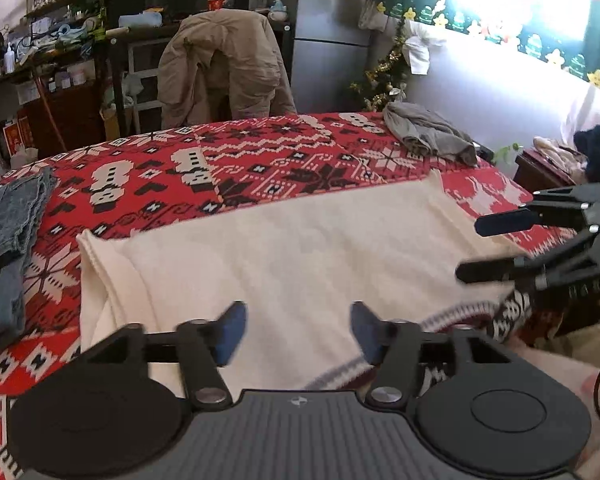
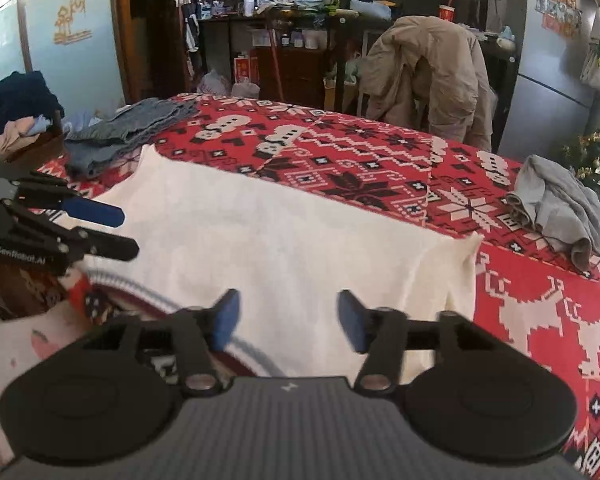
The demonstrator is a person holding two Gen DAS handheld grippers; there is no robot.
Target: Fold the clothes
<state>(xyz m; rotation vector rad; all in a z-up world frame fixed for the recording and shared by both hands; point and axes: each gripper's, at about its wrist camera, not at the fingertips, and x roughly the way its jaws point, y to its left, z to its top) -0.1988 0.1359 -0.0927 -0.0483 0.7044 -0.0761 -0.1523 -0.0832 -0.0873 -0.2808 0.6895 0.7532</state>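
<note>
A bed or table covered by a red patterned blanket (image 1: pixel 284 160), knitted with white snowflakes, snowmen and reindeer, is seen in both wrist views. A cream sweater (image 1: pixel 300 256) is spread flat across the near part of it, with a striped red and grey band at the near edge, close to the grippers. The left gripper (image 1: pixel 298 330) is held above the sweater's near portion with its blue-padded jaws parted and nothing between them; the right gripper (image 2: pixel 288 320) is likewise spread and empty over the same garment, and each tool is visible at the edge of the other's view. A folded pile of denim (image 2: pixel 128 132) is laid at the blanket's left side, and a crumpled grey garment (image 1: pixel 432 132) at the far right corner. Behind the surface, a beige jacket (image 1: pixel 224 64) is draped over a chair, a grey refrigerator (image 1: pixel 332 32) bearing stickers stands beside it, and cluttered dark shelves (image 1: pixel 60 28) are set along the wall. A small tinsel-decked tree (image 1: pixel 384 76) and a green curtain with stars are seen near a bright window. "GenRobot.AI" is printed on the left gripper's body in the right view; the refrigerator stickers are probably printed too, but are too blurred to be read.
</note>
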